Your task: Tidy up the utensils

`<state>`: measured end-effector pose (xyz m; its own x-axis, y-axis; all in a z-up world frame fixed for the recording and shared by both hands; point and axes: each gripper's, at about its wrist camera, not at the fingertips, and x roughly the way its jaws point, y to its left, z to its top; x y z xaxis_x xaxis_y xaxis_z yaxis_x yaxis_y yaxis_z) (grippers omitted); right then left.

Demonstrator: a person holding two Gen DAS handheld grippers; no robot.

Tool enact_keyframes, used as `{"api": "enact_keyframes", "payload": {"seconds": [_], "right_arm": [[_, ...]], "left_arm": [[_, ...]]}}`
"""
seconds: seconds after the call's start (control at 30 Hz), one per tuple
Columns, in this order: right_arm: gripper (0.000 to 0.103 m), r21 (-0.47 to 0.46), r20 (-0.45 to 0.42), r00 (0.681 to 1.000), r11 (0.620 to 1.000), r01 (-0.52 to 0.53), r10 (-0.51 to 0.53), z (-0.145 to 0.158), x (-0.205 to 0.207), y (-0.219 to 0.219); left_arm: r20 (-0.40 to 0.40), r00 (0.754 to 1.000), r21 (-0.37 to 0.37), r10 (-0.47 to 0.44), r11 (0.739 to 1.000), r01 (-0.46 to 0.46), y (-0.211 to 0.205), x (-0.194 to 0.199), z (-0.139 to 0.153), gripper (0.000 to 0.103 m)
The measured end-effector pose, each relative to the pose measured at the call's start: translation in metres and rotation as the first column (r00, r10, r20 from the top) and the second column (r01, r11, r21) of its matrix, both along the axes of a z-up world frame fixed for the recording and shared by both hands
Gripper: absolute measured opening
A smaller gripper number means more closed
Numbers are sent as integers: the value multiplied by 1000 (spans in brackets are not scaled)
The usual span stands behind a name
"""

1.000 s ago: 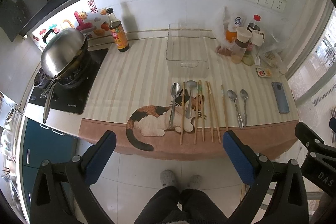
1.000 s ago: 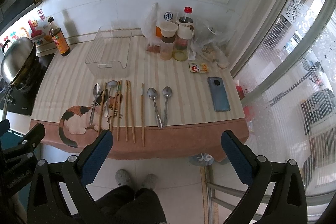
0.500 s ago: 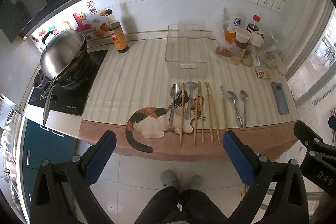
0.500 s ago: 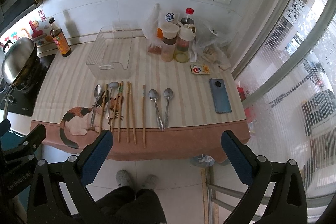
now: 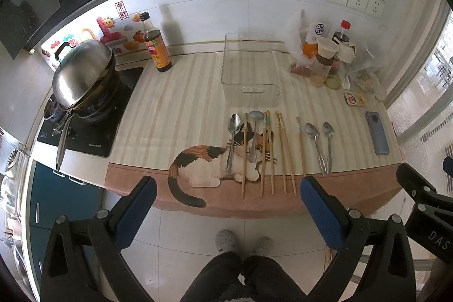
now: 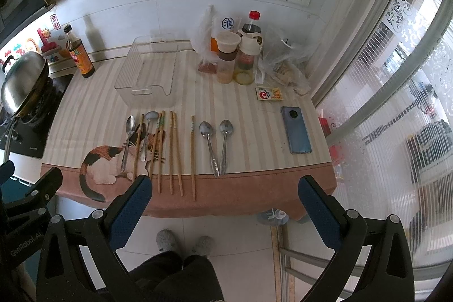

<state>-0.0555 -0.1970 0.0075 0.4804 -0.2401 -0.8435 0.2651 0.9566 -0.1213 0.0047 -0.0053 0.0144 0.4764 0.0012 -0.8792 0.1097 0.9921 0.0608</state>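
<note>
Several wooden chopsticks [image 5: 284, 152] [image 6: 174, 152] and several metal spoons [image 5: 318, 145] [image 6: 211, 146] lie in a row on the striped cloth with a cat picture [image 5: 209, 163]. A clear plastic bin [image 5: 249, 67] [image 6: 148, 72] stands empty behind them. My left gripper [image 5: 226, 205] is open and empty, held back over the floor before the table's front edge. My right gripper [image 6: 223, 203] is open and empty, also short of the front edge.
A wok [image 5: 82, 75] sits on the stove at the left. A soy sauce bottle [image 5: 155, 44] stands by the wall. Jars and bags [image 5: 325, 58] crowd the back right. A phone [image 5: 376, 136] and a small card [image 5: 355, 98] lie at the right.
Both grippers have eased slightly toward the table; the view has shifted a little. Nothing on the table has moved.
</note>
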Motion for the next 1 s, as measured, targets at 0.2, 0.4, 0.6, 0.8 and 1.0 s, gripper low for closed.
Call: {"api": "enact_keyframes", "payload": {"seconds": [0.2, 0.4, 0.6, 0.8, 1.0], "right_arm": [[103, 3, -3, 1000, 1000, -4, 4, -1, 4, -2], [103, 4, -3, 1000, 1000, -6, 6, -2, 6, -2], [103, 6, -6, 1000, 1000, -11, 11, -4, 8, -1], [103, 6, -4, 1000, 1000, -15, 15, -4, 10, -1], [103, 17, 16, 1000, 1000, -5, 5, -12, 16, -10]], "left_arm": [[-1, 1000, 0, 2, 1000, -2, -2, 2, 0, 103], [-2, 1000, 1, 4, 1000, -4, -3, 4, 0, 103], [-3, 1000, -4, 7, 1000, -7, -2, 6, -4, 103], [1, 1000, -7, 13, 1000, -13, -2, 7, -5, 103], [57, 997, -3, 56, 998, -56, 1, 15, -12, 103]]}}
